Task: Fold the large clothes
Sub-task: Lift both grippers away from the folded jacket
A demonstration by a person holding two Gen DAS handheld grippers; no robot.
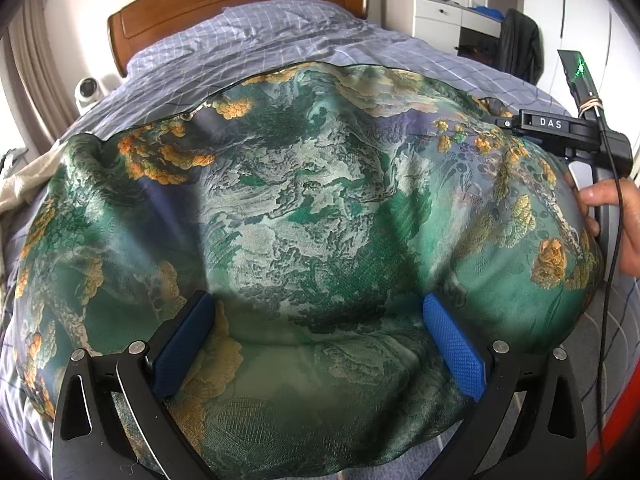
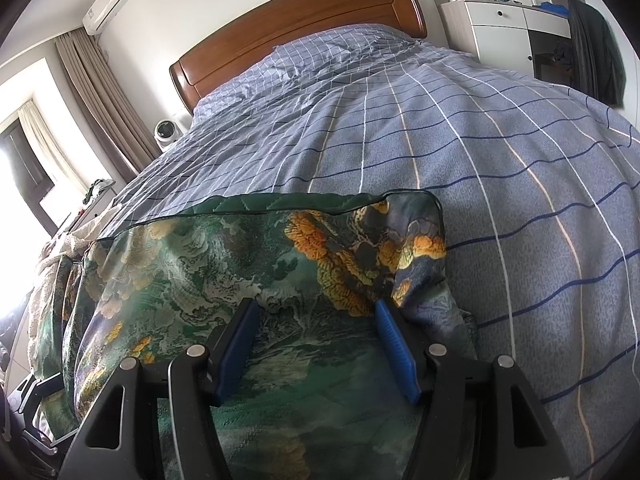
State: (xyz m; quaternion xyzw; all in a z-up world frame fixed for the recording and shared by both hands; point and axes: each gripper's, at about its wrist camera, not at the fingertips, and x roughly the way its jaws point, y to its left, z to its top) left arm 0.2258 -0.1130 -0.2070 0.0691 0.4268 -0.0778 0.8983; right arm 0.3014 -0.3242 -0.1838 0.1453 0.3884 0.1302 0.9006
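A large green silky garment (image 1: 304, 216) with orange flower prints lies spread on the bed. My left gripper (image 1: 316, 304) is open, its blue pads wide apart just over the garment's near part. The garment also shows in the right wrist view (image 2: 224, 264), with a dark piped far edge and its right corner bunched up. My right gripper (image 2: 316, 308) is open above the cloth near that corner. The right gripper's body and the hand holding it show at the garment's right side in the left wrist view (image 1: 560, 128).
The bed has a blue checked cover (image 2: 500, 168) and a wooden headboard (image 2: 304, 28). A white fan (image 2: 166, 132) stands left of the bed. A white cabinet (image 2: 504, 28) and a dark hanging cloth (image 2: 596, 48) are at the right. Beige fabric (image 1: 28, 184) lies at the left.
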